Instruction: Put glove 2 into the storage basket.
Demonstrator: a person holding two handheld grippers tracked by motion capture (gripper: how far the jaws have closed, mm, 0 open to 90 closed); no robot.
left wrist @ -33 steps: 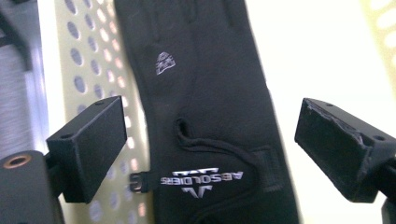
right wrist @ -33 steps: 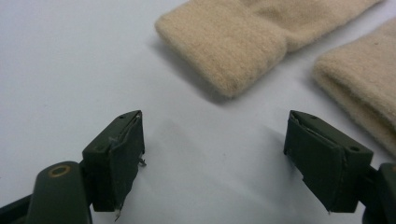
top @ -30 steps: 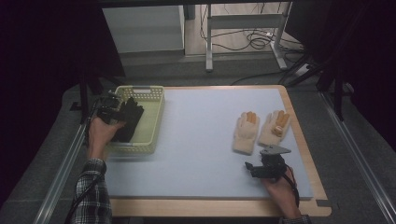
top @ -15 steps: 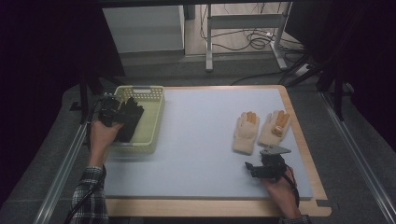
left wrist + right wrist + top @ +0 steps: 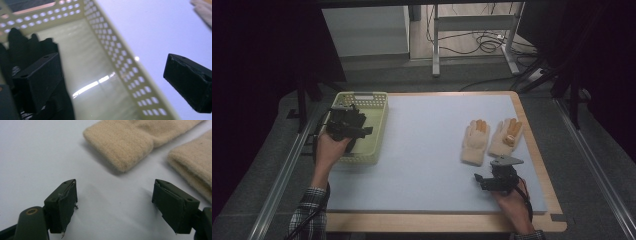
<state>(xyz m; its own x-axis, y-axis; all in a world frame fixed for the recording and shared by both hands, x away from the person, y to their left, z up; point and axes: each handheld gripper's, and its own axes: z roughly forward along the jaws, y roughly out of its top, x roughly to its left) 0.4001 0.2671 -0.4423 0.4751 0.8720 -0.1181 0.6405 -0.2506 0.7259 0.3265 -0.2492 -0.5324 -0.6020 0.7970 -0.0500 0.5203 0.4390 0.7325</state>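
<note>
Left gripper [image 5: 354, 131] shifted slightly over the pale yellow perforated plastic basket [image 5: 374, 107], jaws spread. Right gripper [image 5: 492, 179] unmoved, jaws spread, near two beige knit gloves [image 5: 475, 142].

The pale yellow basket [image 5: 117, 62] looks like glossy perforated plastic, its floor catching light streaks. The two cream gloves [image 5: 120, 142] at the right are soft, fuzzy knit cloth. The table's mat [image 5: 427, 150] is smooth and matt, edged with pale wood [image 5: 437, 222].

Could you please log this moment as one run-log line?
left gripper: open, straddling basket wall | right gripper: open, near gloves | nothing held
</note>
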